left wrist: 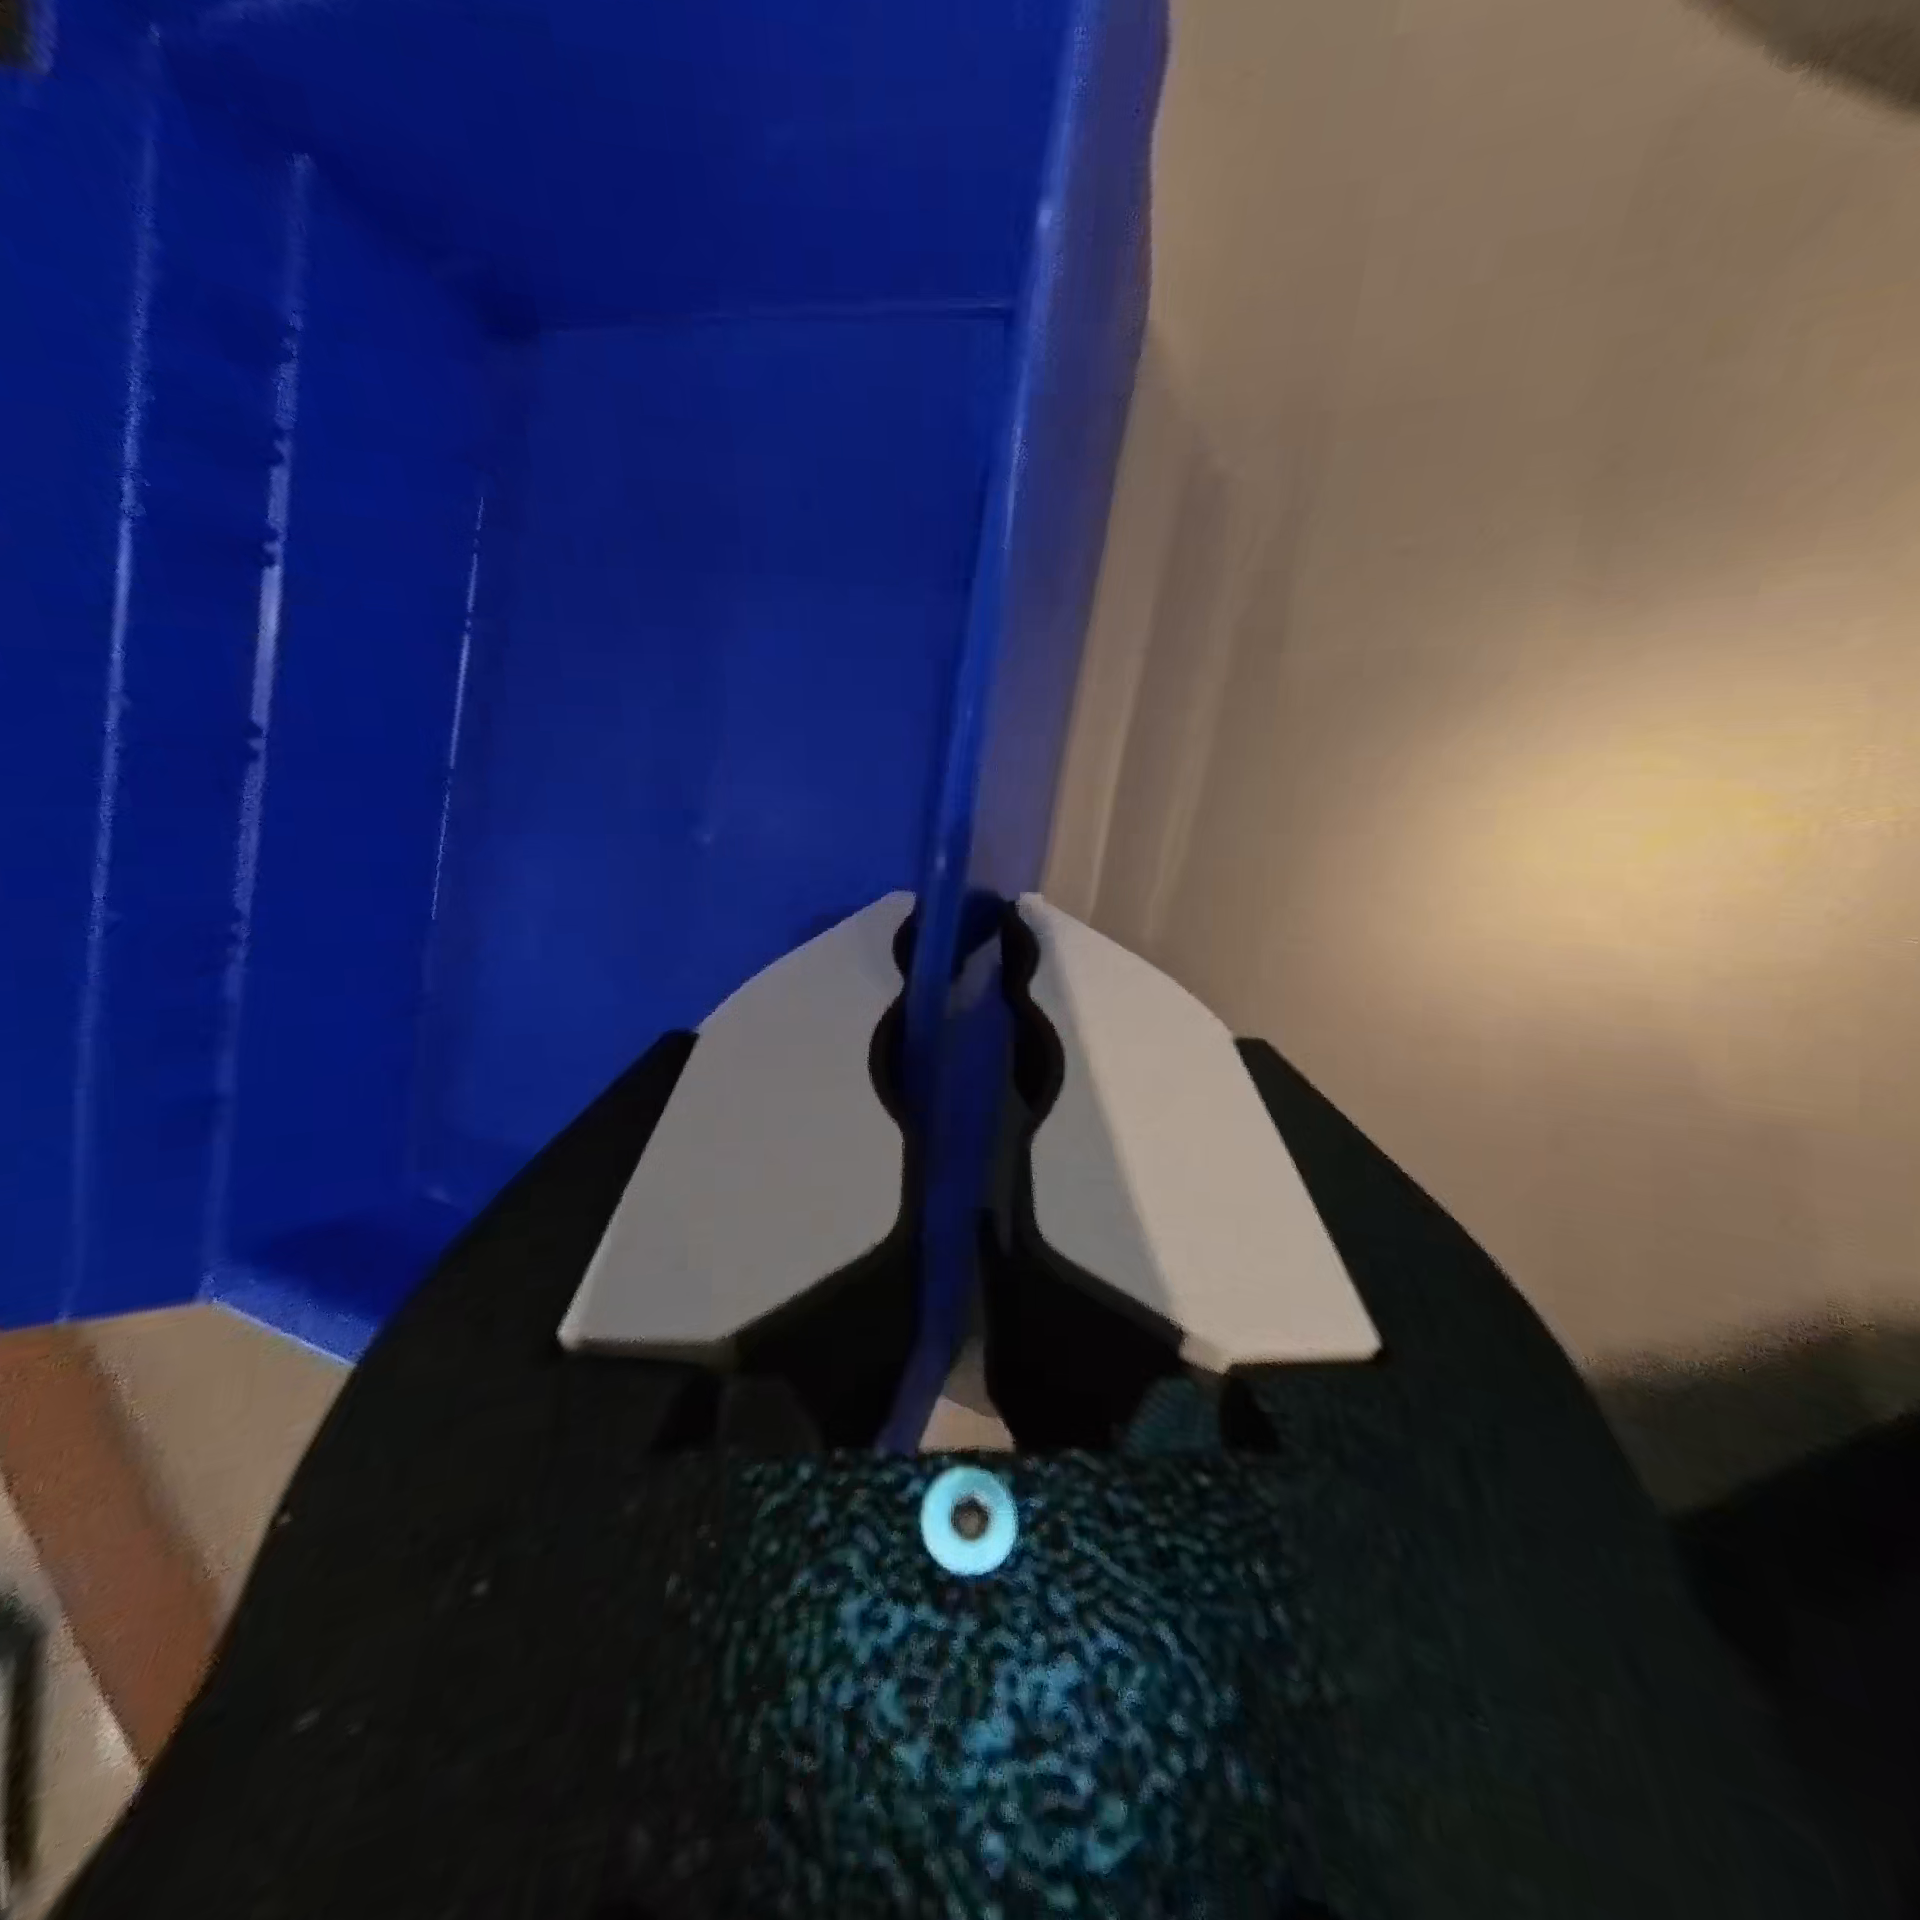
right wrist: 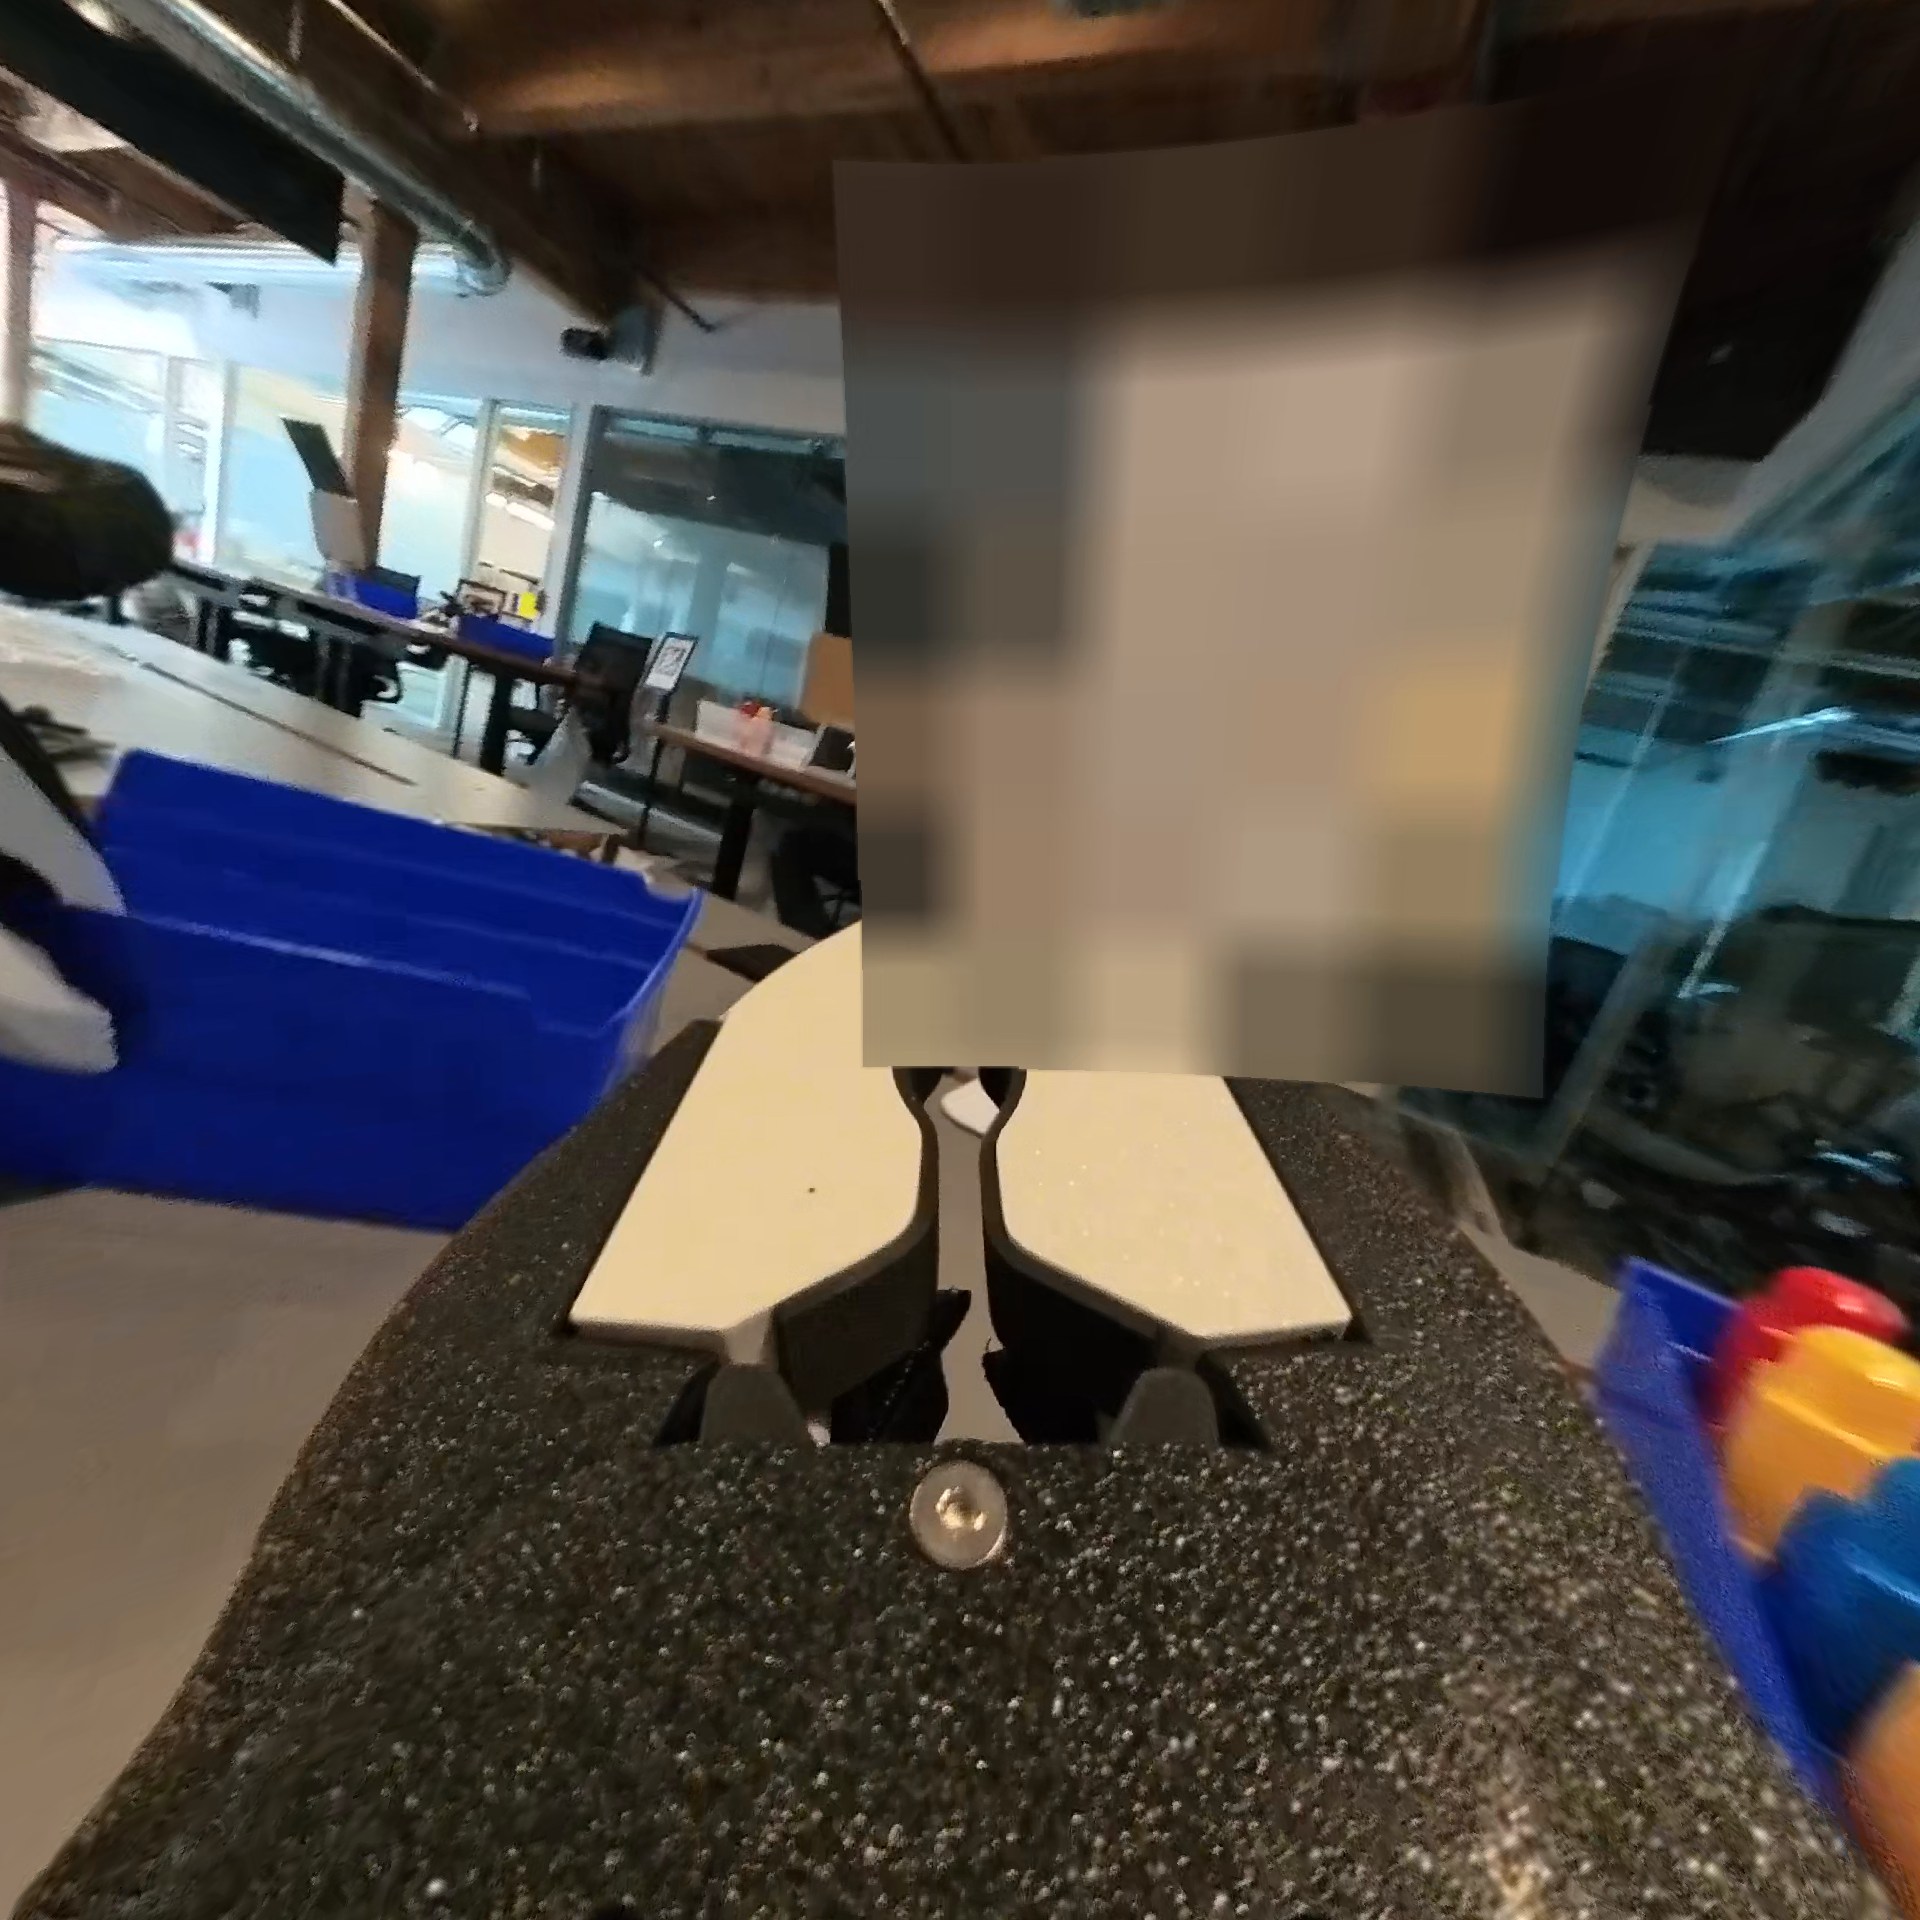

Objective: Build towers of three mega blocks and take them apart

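The left claw (left wrist: 961,935) was clamped on the thin side wall of an empty blue bin (left wrist: 520,727), one finger inside the wall and one outside it. Below and to the right of the bin lay a pale, smooth table (left wrist: 1507,727) with a warm patch of light on it, all of it blurred.

The right claw (right wrist: 961,1101) was nearly closed, with only a narrow slit between its fingers and nothing seen in that slit; its tips were hidden behind a blur patch. In the right wrist view the blue bin (right wrist: 364,1039) sat at the left over the grey table (right wrist: 208,1403), and the left claw (right wrist: 52,935) showed at its left edge.

At the near right edge, a second blue bin (right wrist: 1662,1455) held the mega blocks (right wrist: 1818,1455): red, yellow and blue pieces, smeared by motion.

The room behind was a large open workspace with a wooden ceiling (right wrist: 727,83), a metal duct (right wrist: 343,135), a wooden post (right wrist: 379,364), glass partitions (right wrist: 707,540) and long desks (right wrist: 468,644) carrying more blue bins in the far left.
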